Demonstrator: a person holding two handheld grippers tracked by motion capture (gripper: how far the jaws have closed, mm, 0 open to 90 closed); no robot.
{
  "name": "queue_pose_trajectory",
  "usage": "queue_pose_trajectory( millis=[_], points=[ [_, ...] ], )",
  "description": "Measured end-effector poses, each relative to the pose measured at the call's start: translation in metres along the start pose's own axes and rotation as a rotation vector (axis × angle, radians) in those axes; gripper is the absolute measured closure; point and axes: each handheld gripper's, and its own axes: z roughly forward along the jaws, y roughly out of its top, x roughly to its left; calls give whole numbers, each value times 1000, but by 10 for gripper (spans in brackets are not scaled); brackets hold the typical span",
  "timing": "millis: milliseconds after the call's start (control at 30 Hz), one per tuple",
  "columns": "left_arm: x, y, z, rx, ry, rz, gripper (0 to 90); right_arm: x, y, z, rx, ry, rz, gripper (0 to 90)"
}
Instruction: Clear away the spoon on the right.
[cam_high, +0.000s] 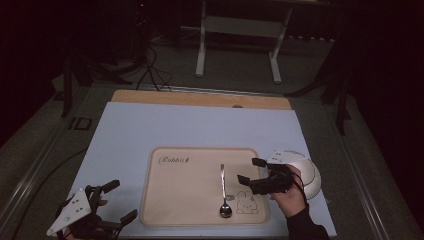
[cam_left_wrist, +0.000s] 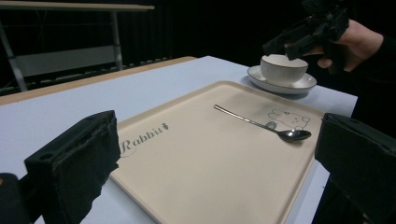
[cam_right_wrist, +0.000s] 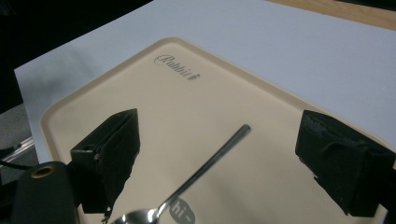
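A beige tray (cam_high: 190, 185) printed with "Rabbit" and a bunny lies on the pale mat. On it a metal spoon (cam_high: 223, 192) rests with its bowl toward me. To the tray's right a white cup (cam_left_wrist: 283, 69) stands on a saucer (cam_left_wrist: 280, 86). My right gripper (cam_high: 250, 170) hovers open over the tray's right edge, just left of the cup, and points at the spoon (cam_right_wrist: 205, 165). My left gripper (cam_high: 121, 201) sits open near the table's front left corner, off the tray and with nothing in it. The same tray appears in the left gripper view (cam_left_wrist: 201, 158) and in the right gripper view (cam_right_wrist: 140, 93).
The pale blue mat (cam_high: 190, 125) covers most of a wooden table whose bare strip (cam_high: 200, 98) shows at the far edge. Beyond it are a dark floor, cables (cam_high: 150, 70) and a white table frame (cam_high: 237, 30).
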Motion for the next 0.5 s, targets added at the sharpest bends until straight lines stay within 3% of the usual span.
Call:
queue_pose_trajectory(
  millis=[500],
  points=[
    [0,0,-1,-3,1,-2,0,15,-33,-30,-16,-54,3,126]
  ],
)
